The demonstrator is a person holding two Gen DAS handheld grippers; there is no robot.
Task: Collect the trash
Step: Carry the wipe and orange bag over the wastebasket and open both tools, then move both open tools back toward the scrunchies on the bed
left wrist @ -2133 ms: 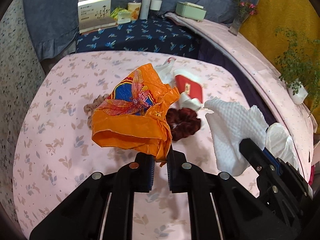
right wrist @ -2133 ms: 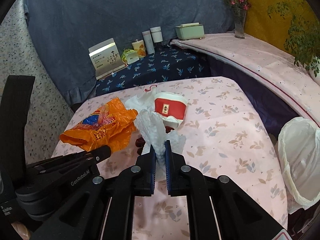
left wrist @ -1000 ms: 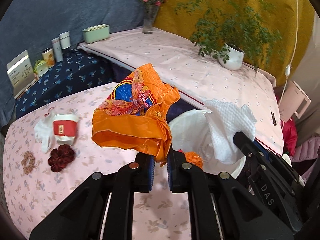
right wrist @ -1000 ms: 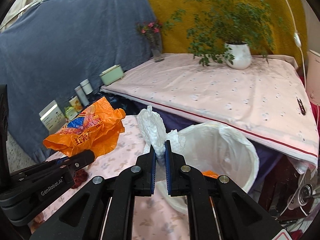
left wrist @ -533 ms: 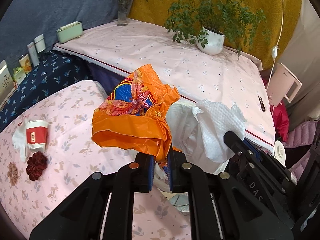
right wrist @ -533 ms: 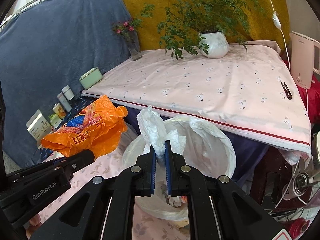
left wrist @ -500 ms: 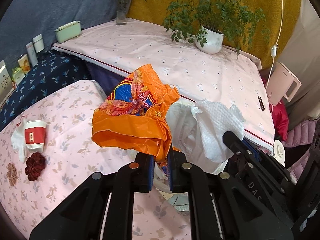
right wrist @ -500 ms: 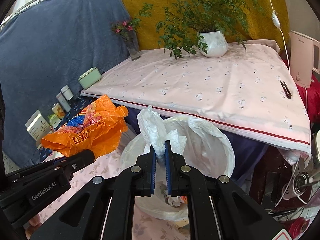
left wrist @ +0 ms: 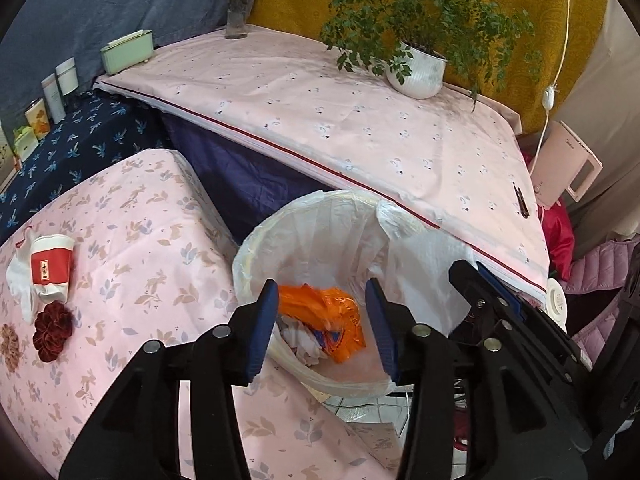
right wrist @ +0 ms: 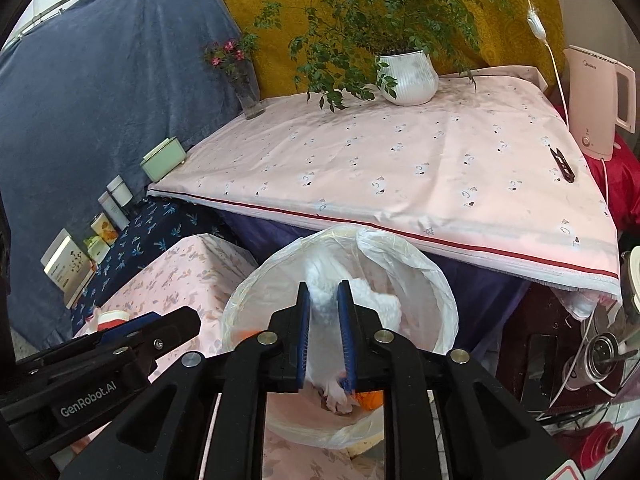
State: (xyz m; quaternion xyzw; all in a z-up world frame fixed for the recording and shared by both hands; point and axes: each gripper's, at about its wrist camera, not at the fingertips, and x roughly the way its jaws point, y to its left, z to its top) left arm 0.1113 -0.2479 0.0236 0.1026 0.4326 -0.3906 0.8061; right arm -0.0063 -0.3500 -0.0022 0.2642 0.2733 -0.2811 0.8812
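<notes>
My left gripper (left wrist: 322,298) is open and empty above the white-lined trash bin (left wrist: 256,248). The orange plastic bag (left wrist: 324,312) lies inside the bin on other scraps. My right gripper (right wrist: 324,300) is open over the bin (right wrist: 440,300), and the white paper towel (right wrist: 372,300) is slipping down between its fingers into the bin. On the pink floral table (left wrist: 140,264) remain a red-and-white paper cup (left wrist: 50,266) on a white bag, a dark red scrunchie (left wrist: 52,330) and a brown scrunchie (left wrist: 10,346).
A long pink-covered table (left wrist: 360,120) stands behind the bin with a potted plant (left wrist: 416,72), a flower vase (left wrist: 238,16) and a green box (left wrist: 128,50). A pink kettle (right wrist: 600,100) is at the right. Jars and cartons (right wrist: 108,216) stand on a blue cloth.
My left gripper has opened and the orange bag has dropped into the bin. My right gripper has opened and the paper towel is falling from it.
</notes>
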